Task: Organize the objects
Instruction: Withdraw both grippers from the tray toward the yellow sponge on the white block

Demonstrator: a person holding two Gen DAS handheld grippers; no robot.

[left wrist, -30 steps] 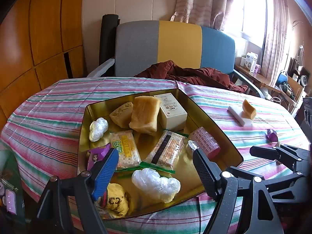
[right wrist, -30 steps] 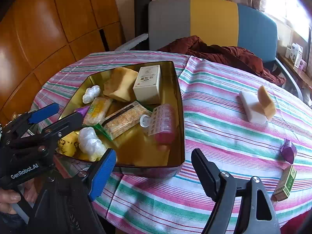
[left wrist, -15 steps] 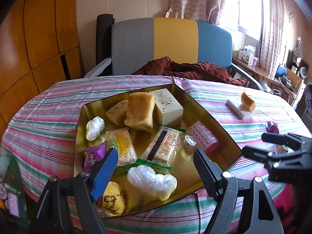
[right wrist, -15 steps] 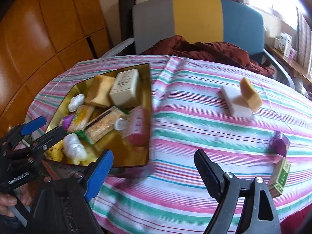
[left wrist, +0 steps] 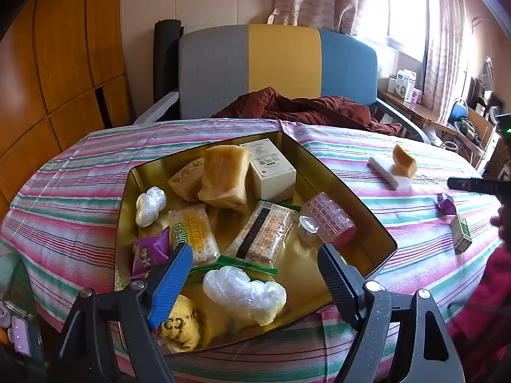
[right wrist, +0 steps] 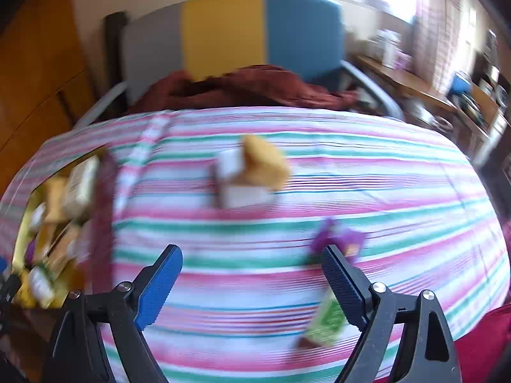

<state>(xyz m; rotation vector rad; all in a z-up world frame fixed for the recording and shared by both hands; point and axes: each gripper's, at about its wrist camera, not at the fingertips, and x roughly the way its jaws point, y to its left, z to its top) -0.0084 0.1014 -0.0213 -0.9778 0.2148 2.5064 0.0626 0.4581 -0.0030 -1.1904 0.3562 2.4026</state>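
Note:
A gold tin [left wrist: 348, 188] on the striped table holds several items: a white box [left wrist: 271, 169], yellow cake pieces [left wrist: 223, 175], cracker packs [left wrist: 265, 233], a pink roller [left wrist: 329, 217] and a white puffy bag [left wrist: 246, 290]. My left gripper [left wrist: 254, 250] hovers open over the tin's near end, holding nothing. In the blurred right wrist view my right gripper [right wrist: 252, 250] is open and empty above bare cloth. Just beyond its right finger lie a purple wrapper [right wrist: 338, 239] and a small green box [right wrist: 325, 322]. Farther back a yellow piece leans on a white block [right wrist: 242, 188].
A chair [left wrist: 278, 63] with a grey, yellow and blue back stands behind the table, with a dark red cloth [left wrist: 303, 108] on its seat. A cluttered shelf [left wrist: 415, 108] runs along the right wall. A person's red sleeve [left wrist: 485, 287] shows at the lower right.
My right gripper has swung right, away from the tin and over the loose items, and its jaws have widened. The left gripper has barely moved.

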